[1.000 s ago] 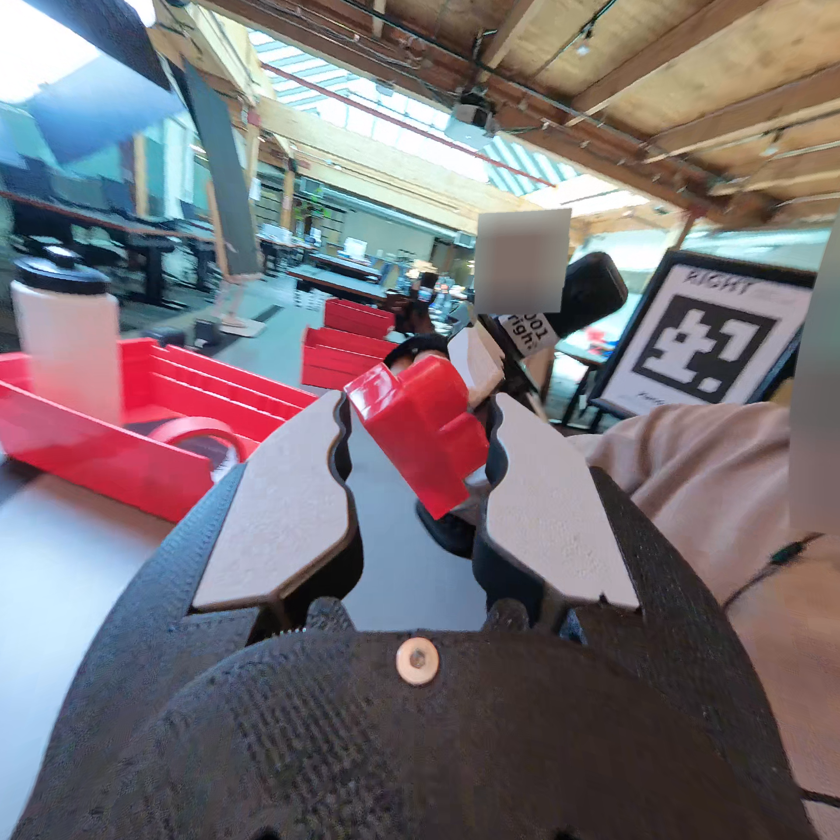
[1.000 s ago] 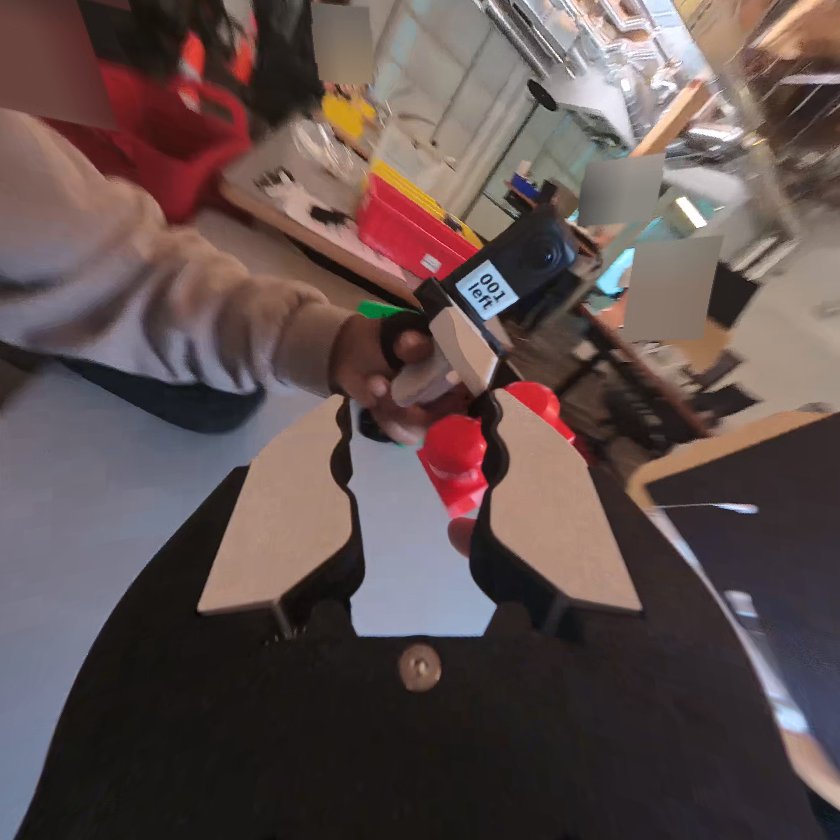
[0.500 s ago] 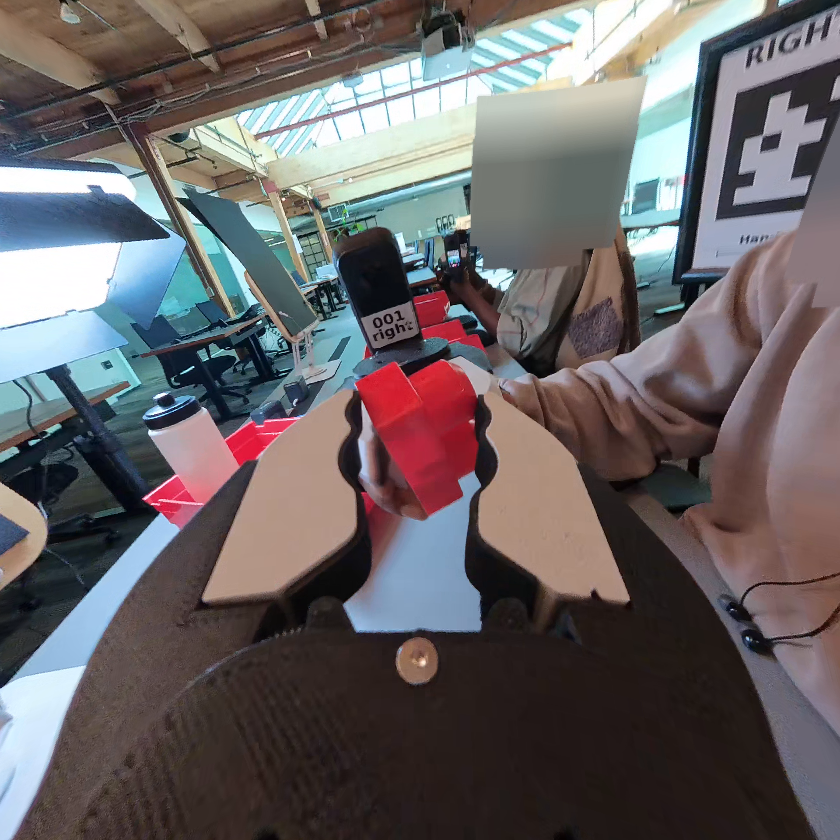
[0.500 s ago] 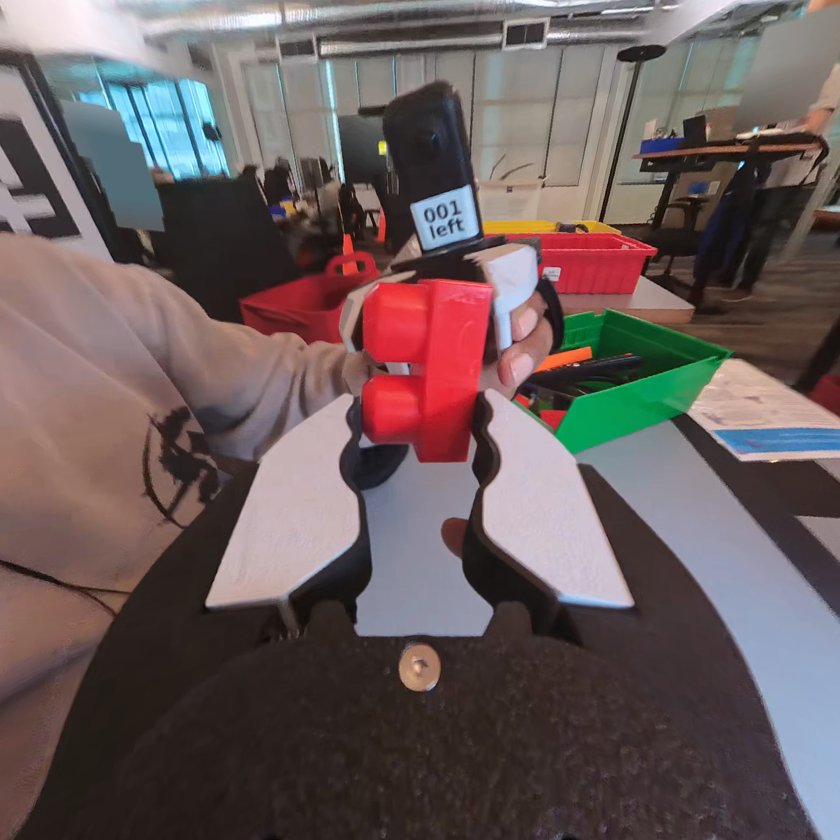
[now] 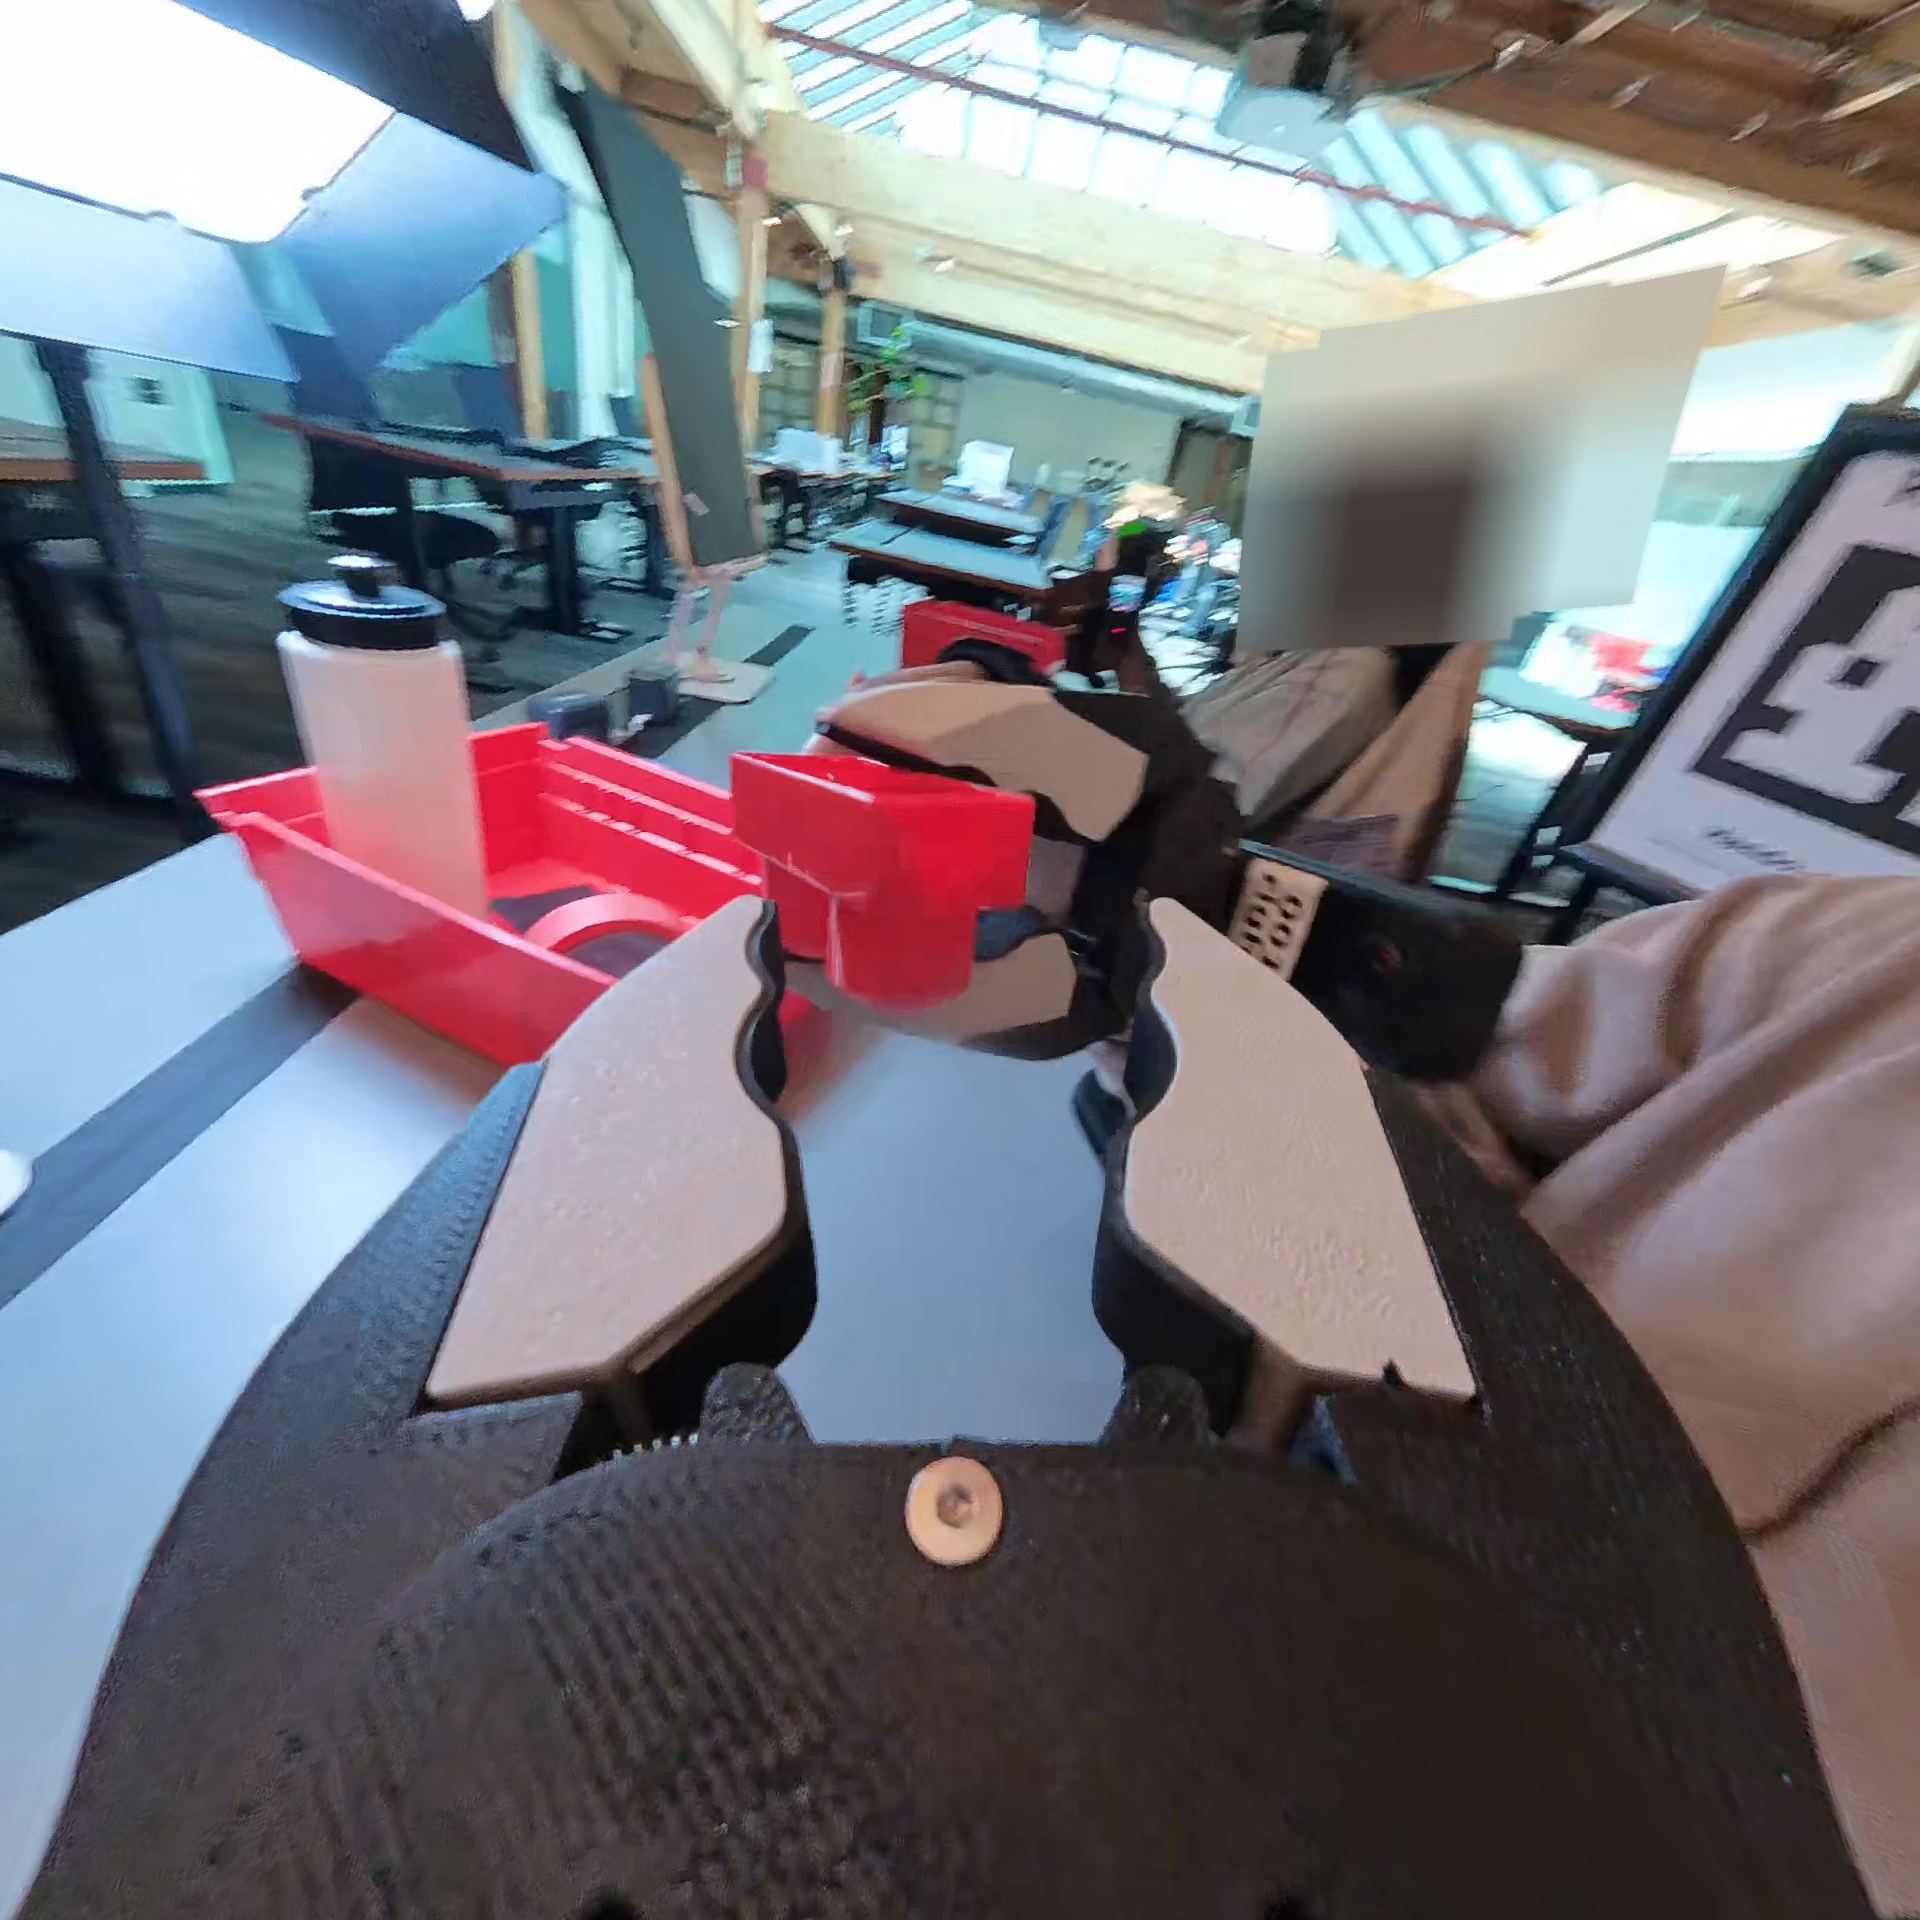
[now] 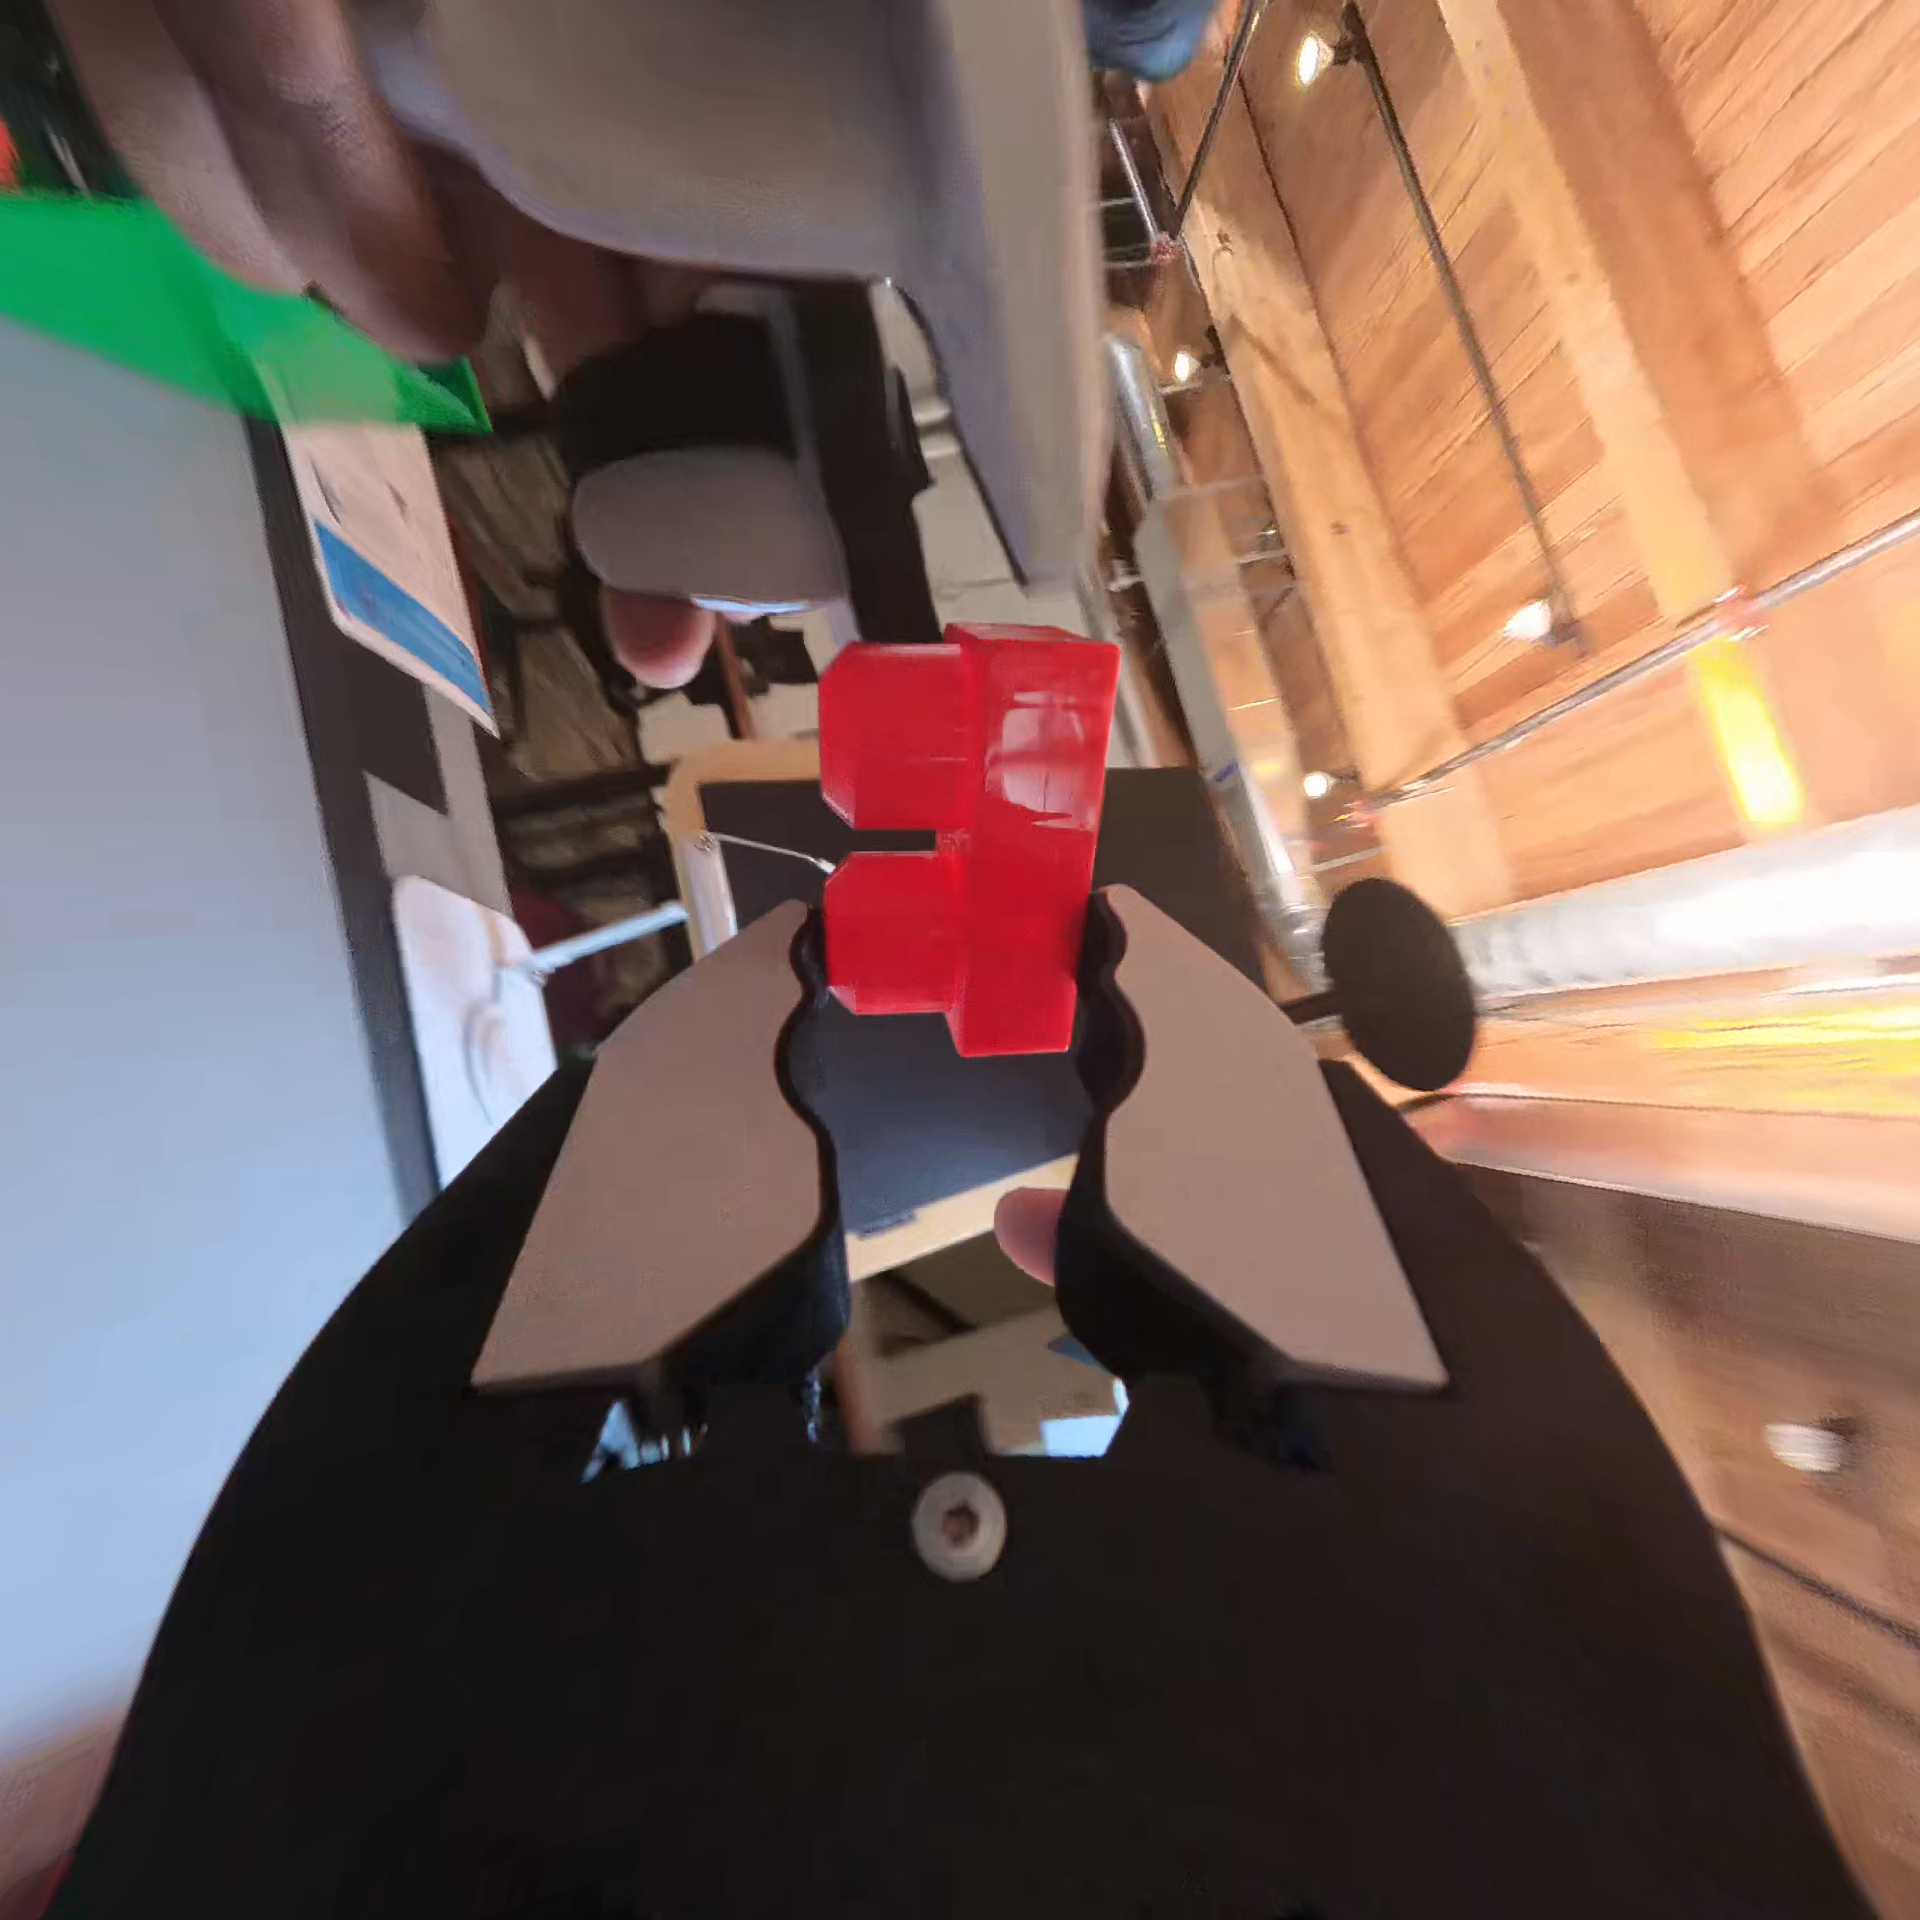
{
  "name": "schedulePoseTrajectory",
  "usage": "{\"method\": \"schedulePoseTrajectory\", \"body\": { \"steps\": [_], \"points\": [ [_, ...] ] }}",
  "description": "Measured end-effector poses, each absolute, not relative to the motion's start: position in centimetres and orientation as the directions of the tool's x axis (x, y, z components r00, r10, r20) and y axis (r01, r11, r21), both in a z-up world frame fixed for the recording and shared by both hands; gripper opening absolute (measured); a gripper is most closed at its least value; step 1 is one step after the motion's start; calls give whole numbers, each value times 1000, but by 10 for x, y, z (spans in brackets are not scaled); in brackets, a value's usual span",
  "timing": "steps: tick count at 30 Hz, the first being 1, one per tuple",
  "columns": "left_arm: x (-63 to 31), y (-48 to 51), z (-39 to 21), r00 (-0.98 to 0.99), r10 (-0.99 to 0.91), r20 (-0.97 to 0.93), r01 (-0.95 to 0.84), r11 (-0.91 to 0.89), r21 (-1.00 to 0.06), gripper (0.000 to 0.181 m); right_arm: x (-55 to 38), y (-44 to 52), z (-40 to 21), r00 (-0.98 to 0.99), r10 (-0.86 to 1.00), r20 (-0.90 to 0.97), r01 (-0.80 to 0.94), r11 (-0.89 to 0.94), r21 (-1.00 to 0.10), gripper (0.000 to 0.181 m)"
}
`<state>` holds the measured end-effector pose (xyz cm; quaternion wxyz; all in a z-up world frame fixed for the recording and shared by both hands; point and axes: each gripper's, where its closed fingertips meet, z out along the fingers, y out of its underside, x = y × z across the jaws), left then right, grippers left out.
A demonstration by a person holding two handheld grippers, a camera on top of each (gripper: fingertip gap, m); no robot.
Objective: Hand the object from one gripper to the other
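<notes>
The red stepped block (image 6: 966,831) is clamped between my right gripper's (image 6: 956,920) fingertips, and most of it sticks out beyond them. The right wrist view is rolled onto its side. In the left wrist view my left gripper (image 5: 956,930) is open and empty. Just beyond its tips, the right gripper (image 5: 821,862) lies on its side, holding the red block (image 5: 904,831) from above and below. The block does not touch the left fingers. A blurred grey finger (image 6: 696,530) of the left gripper shows near the top of the right wrist view.
A red bin (image 5: 416,935) on the grey table (image 5: 156,1299) holds a white bottle (image 5: 384,748) and a red tape roll (image 5: 613,920). A black-and-white marker board (image 5: 1808,707) stands at the right. A person's sleeve (image 5: 1714,1091) fills the right side. A green bin (image 6: 208,322) is at the upper left. Spacing between my two grippers at the tips: around 4 centimetres.
My left gripper has opened and let go of the red block. My right gripper now holds it alone, has rolled onto its side and drawn a little away.
</notes>
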<state>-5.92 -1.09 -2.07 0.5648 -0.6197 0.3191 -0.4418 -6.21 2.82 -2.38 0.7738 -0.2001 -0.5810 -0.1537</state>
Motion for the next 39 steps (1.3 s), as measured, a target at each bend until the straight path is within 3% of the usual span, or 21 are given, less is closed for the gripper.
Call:
{"method": "schedulePoseTrajectory", "body": {
  "steps": [2, 3, 4, 6, 8, 10, 13, 15, 18, 22, 24, 25, 27, 29, 31, 33, 36, 39],
  "points": [
    [-62, 1, -27, 503, -850, 153, 83, -129, -988, 61, -73, 27, -38, 223, -63, 973, 504, 862, -60, 46],
    [-64, 7, -32, 547, -826, 139, 62, -125, -990, 51, -78, 27, -45, 201, -62, 978, 513, 857, -51, 46],
    [-69, 12, -38, 591, -800, 101, 13, -116, -993, 39, -81, 26, -49, 192, -51, 980, 504, 862, -54, 46],
    [-73, 13, -45, 600, -800, -4, -102, -71, -992, 37, -81, 28, -51, 211, 22, 977, 473, 873, -122, 47],
    [-76, 11, -41, 600, -794, -93, -148, 5, -989, 37, -80, 24, -48, 236, 177, 956, 399, 879, -261, 47],
    [-79, 10, -37, 611, -755, -238, -217, 129, -968, 36, -77, 18, -42, 246, 447, 860, 274, 819, -504, 47],
    [-81, 1, -24, 603, -693, -394, -250, 305, -919, 37, -71, 5, -29, 125, 842, 525, 63, 522, -851, 61],
    [-72, -17, -14, 546, -693, -470, -212, 429, -878, 36, -65, -3, -22, -21, 961, 275, -41, 274, -961, 64],
    [-59, -34, -13, 478, -643, -598, -249, 554, -795, 36, -59, -20, -20, -268, 963, 17, -79, -5, -997, 68],
    [-53, -35, -16, 459, -450, -766, -403, 664, -631, 36, -63, -40, -19, -480, 818, -317, 28, -347, -938, 72],
    [-52, -33, -19, 429, -336, -838, -492, 691, -529, 36, -69, -28, -18, -432, 816, -385, 6, -424, -906, 46],
    [-52, -31, -20, 421, -306, -854, -522, 688, -504, 36, -69, -26, -19, -436, 795, -422, 22, -460, -888, 45],
    [-55, -24, -24, 434, -326, -840, -536, 655, -532, 36, -70, -19, -23, -389, 833, -393, 11, -423, -906, 45],
    [-61, -15, -26, 488, -421, -765, -481, 601, -638, 38, -69, -14, -19, -311, 912, -267, -52, -297, -953, 45],
    [-69, -9, -24, 555, -593, -583, -325, 491, -809, 48, -62, -9, -9, -199, 977, -79, -130, -106, -986, 45],
    [-75, -6, -18, 556, -775, -300, -93, 301, -949, 54, -56, -3, -1, -11, 979, 204, -158, 200, -967, 45],
    [-82, 2, -14, 459, -879, 128, 177, -51, -983, 56, -51, -2, 2, 228, 747, 625, -45, 649, -759, 45],
    [-75, 4, -23, 320, -875, 364, 266, -286, -921, 62, -57, -9, -3, 321, 410, 854, 122, 876, -467, 45]
  ]
}}
